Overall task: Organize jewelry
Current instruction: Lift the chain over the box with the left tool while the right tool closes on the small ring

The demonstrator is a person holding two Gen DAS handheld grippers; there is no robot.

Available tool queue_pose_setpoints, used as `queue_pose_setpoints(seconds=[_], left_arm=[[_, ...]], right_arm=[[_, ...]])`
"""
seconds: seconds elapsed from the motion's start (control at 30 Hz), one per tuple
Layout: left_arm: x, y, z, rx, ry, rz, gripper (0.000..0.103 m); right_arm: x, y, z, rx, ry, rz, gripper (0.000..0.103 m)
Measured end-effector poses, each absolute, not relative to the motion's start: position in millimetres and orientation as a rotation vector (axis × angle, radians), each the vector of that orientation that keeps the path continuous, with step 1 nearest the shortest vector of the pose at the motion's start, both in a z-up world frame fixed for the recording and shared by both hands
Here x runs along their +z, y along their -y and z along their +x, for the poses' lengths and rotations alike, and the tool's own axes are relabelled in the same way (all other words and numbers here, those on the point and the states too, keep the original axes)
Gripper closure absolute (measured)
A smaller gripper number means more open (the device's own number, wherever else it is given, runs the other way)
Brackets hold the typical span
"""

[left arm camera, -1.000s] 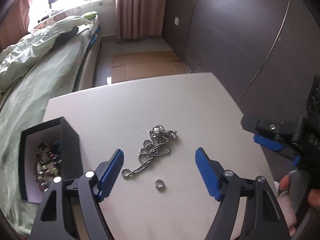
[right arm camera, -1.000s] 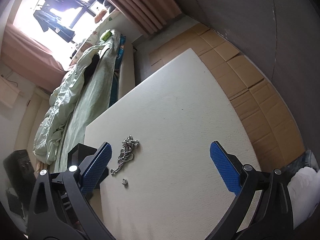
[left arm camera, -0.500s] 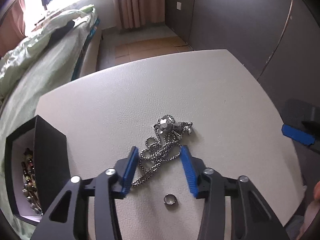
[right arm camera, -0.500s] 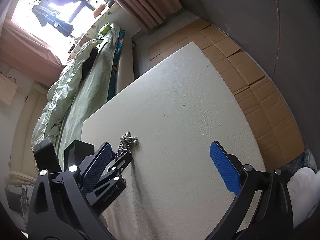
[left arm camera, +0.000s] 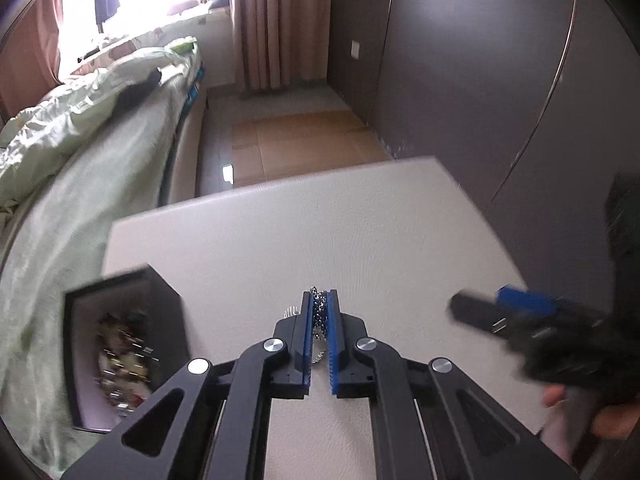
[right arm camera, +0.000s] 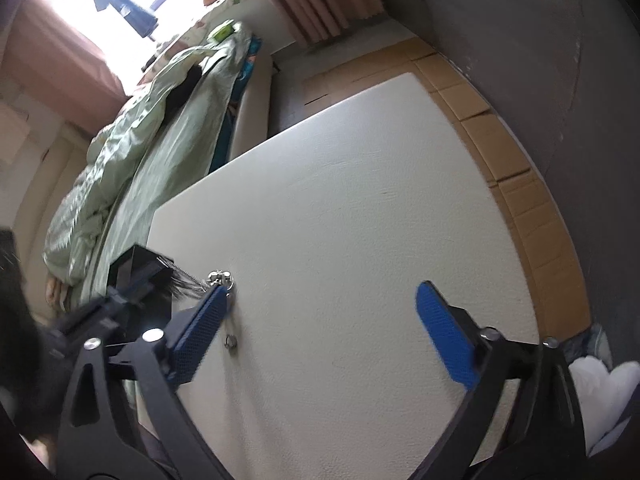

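My left gripper (left arm camera: 319, 303) is shut on the silver chain necklace (left arm camera: 319, 314), pinched between its blue pads above the white table (left arm camera: 360, 240). In the right wrist view the necklace (right arm camera: 218, 279) hangs stretched from the left gripper with its pendant near the table. A small silver ring (right arm camera: 231, 342) lies on the table below it. The black jewelry box (left arm camera: 120, 344) stands open at the table's left edge with several pieces inside. My right gripper (right arm camera: 320, 328) is open and empty over the table's near side.
A bed with a green quilt (left arm camera: 80, 152) runs along the table's left side. Dark wardrobe panels (left arm camera: 500, 80) stand to the right. Cardboard sheets (right arm camera: 500, 140) cover the floor beyond the table's far and right edges.
My left gripper closed on the necklace and lifted it off the table toward the left. The right gripper stayed open and shifted slightly.
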State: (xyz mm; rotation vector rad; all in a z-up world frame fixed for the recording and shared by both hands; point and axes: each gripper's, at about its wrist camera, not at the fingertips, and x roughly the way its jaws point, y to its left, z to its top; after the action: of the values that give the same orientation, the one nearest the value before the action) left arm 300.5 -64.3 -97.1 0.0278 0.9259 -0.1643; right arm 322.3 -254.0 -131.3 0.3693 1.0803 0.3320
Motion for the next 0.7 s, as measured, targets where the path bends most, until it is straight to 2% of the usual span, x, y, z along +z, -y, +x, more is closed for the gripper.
queue_pose_setpoints(seconds=[0.3, 0.37, 0.7], left_arm=[[-33.7, 43.3, 283.8, -0.151, -0.822, 0.005, 0.099], [-23.0, 36.1, 280.1, -0.144, -0.807, -0.011, 0.099], [24.5, 5.8, 254.7, -0.105, -0.723, -0.045, 0.099]], right_arm=[[-131.2, 207.6, 308.5, 0.460, -1.076, 0.148, 0.059], [-131.4, 195.6, 304.0, 0.487, -1.072, 0.094, 0.063], [-140.2, 144.2, 284.8, 0.556, -1.059, -0.130, 0.064]])
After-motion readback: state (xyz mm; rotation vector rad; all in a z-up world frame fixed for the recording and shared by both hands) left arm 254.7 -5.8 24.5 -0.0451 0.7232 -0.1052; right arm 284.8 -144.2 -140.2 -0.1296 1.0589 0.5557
